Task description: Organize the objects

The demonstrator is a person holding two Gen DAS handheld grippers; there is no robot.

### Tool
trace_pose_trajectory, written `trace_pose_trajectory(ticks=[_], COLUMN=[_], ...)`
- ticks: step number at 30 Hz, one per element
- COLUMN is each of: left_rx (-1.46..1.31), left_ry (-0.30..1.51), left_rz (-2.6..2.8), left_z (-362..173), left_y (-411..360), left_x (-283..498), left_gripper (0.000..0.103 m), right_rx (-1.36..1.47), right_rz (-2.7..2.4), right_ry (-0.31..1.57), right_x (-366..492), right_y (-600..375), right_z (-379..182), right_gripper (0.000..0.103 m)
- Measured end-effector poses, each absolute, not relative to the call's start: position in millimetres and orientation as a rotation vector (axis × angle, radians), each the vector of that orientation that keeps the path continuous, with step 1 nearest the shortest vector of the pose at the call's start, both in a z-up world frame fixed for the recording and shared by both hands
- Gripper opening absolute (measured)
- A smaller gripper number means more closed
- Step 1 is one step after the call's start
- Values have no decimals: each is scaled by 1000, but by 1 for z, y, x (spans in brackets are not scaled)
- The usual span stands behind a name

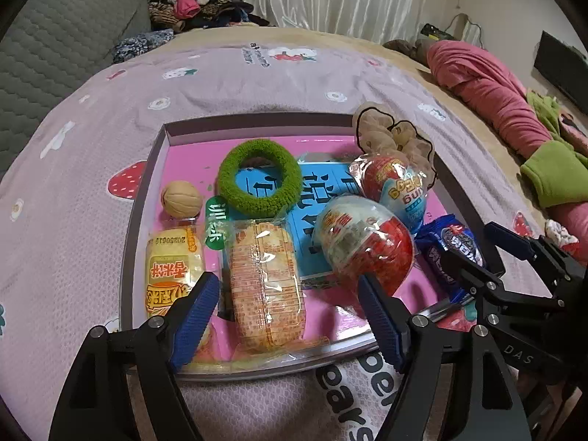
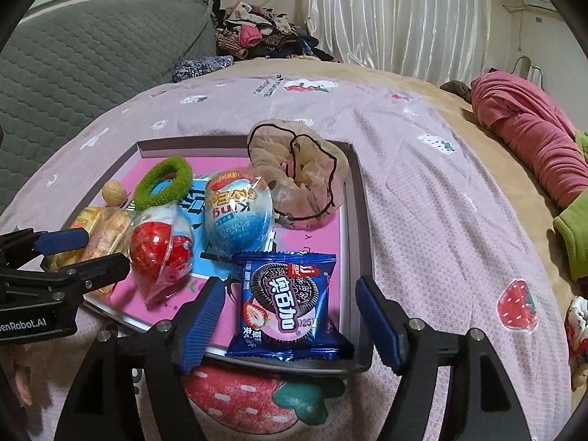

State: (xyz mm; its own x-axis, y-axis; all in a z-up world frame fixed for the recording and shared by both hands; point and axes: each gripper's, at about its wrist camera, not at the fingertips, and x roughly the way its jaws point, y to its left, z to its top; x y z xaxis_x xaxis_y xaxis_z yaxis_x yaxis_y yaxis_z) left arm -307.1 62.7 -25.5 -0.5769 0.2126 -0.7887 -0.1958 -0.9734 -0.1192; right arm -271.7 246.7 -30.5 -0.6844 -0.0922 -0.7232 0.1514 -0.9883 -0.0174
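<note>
A shallow box tray with a pink floor lies on the bed. In it are a green hair ring, a walnut, a yellow snack pack, an orange-print cracker pack, two wrapped toy eggs, a blue cookie packet and a beige scrunchie. My left gripper is open over the cracker pack. My right gripper is open around the cookie packet.
The tray rests on a pink strawberry-print blanket. A rolled red garment and green cloth lie at the right. A grey quilted headboard and a clothes pile stand behind.
</note>
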Motion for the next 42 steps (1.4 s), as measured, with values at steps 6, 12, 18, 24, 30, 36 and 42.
trace_pose_trajectory(ticks=[6,12,18,24,30,36,42], left_rx=[-1277,-1238,-1193,-1173,-1152,-1145,-1121], left_ry=[-36,-55,-64,-92,-64,-13,-12], left_rz=[2622,2634,2656,2676,2724,2777,2825], left_z=[-17,-7,4,15,28,43,63], left_y=[60,57,54,48,45,41,35], left_x=[-303,-297,-288,-278,-262,-243,-221], left_gripper=[83,85,86,86,87,87,87], right_rx=[1151,1116,1073,1039,1007,965,940], right_rz=[-2788,-2814,-2838,-2854,-2848,-2854,-2866], right_ry=[98,92,71,39,26,39,39], right_x=[-267,-261,-251,-235,-223,-207,-188], right_y=[248,249,252,256,251,245,241], right_z=[-21,-12,-1,8,26,47,65], right_gripper=[82,87,91,91,92,95,99])
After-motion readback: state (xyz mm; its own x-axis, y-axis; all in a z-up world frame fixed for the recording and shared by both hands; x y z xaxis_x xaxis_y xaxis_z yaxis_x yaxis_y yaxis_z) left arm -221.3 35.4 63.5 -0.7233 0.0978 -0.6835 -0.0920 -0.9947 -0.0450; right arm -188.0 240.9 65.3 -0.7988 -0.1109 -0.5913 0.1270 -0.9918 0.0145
